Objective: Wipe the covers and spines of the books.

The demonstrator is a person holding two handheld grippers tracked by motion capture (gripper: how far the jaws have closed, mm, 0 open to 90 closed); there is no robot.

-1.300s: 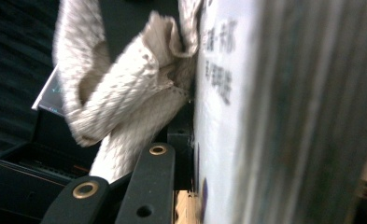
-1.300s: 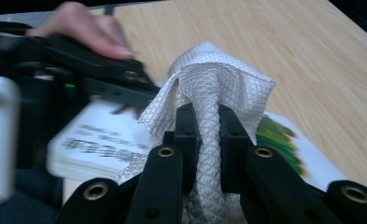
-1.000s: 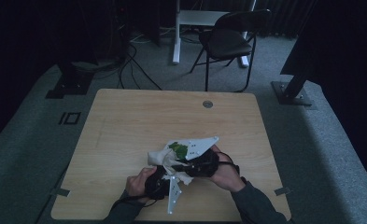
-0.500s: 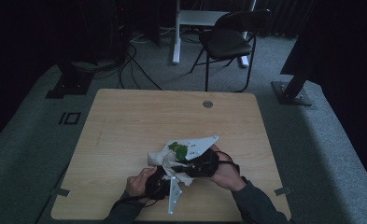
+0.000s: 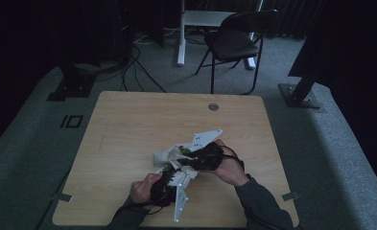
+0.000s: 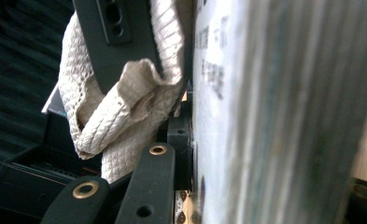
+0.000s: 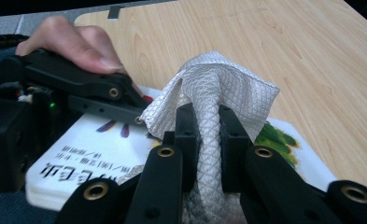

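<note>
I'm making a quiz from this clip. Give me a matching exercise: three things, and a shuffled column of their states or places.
Things:
1. white cloth
2. book
3. folding chair

States or places:
A. on the floor beyond the table
B. lying flat on the table
C. pinched between the right gripper's fingers

Pairs: 1-C, 2-B, 3-A

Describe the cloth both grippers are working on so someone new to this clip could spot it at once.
On the light wooden table, near the person's edge, the two black grippers meet over a book with a white, illustrated cover. The cloth lies bunched on that book, pinched between the jaws of the right gripper. Its off-white, waffle-textured weave sets it apart from the smooth printed cover beneath.
</note>
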